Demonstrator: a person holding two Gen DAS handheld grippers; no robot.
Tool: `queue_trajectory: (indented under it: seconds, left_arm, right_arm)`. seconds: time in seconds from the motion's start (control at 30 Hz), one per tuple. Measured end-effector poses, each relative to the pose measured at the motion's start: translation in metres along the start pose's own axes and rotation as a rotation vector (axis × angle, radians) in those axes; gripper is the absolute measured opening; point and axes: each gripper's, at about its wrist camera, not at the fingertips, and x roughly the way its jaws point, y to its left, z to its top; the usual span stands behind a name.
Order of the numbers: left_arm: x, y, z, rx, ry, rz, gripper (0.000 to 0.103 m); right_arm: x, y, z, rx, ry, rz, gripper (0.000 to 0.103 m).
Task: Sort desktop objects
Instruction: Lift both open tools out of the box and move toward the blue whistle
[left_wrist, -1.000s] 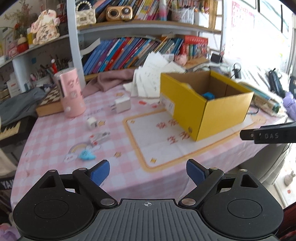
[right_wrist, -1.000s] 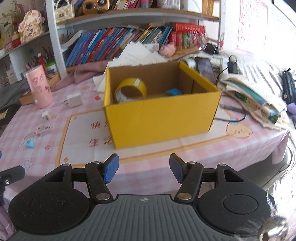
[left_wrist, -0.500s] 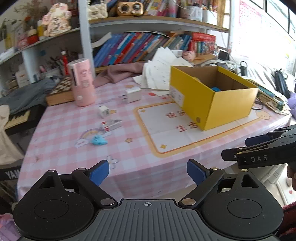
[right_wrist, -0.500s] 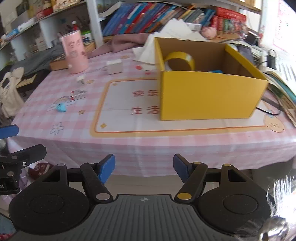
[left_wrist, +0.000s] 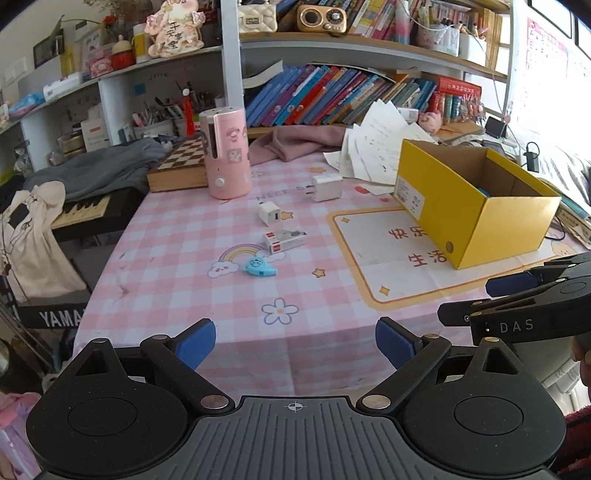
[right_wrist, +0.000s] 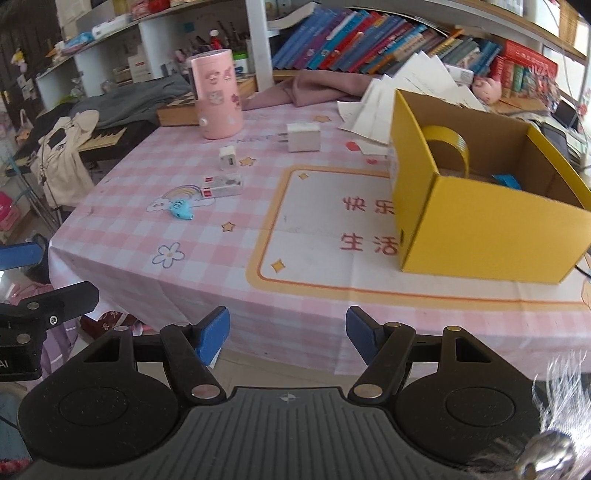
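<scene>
A yellow cardboard box (left_wrist: 476, 206) stands open on the right of the pink checked table (left_wrist: 177, 258); it holds a roll of yellow tape (right_wrist: 448, 144) and a blue item (right_wrist: 508, 181). Loose on the table lie a large white charger (left_wrist: 327, 187), a small white plug cube (left_wrist: 270, 213), a small white-and-red pack (left_wrist: 285, 240) and a light blue toy (left_wrist: 258, 267). My left gripper (left_wrist: 295, 343) is open and empty, off the table's front edge. My right gripper (right_wrist: 288, 332) is open and empty, also off the front edge.
A pink cylinder (left_wrist: 227, 153) stands at the back left beside a chessboard box (left_wrist: 181, 166). Loose papers (left_wrist: 373, 144) and a pink cloth (left_wrist: 295, 142) lie behind the box. Bookshelves (left_wrist: 332, 96) line the back. A keyboard (left_wrist: 85, 210) sits left of the table.
Both grippers have pulled back from the table and away from the box, turning left. Both stayed open and empty. Nothing on the table has moved.
</scene>
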Motion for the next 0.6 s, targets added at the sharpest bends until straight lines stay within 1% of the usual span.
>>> queue_trajectory:
  seconds: [0.23, 0.4, 0.6]
  left_arm:
    - [0.018, 0.008, 0.009, -0.021, 0.010, 0.015, 0.095]
    - [0.036, 0.015, 0.019, -0.036, 0.012, 0.024, 0.095]
    - [0.064, 0.021, 0.032, -0.049, 0.014, 0.053, 0.095]
  right_arm:
    - [0.018, 0.003, 0.020, -0.041, -0.005, 0.019, 0.068]
    - [0.038, 0.007, 0.042, -0.083, 0.005, 0.039, 0.068]
    - [0.070, 0.013, 0.073, -0.136, 0.020, 0.084, 0.068]
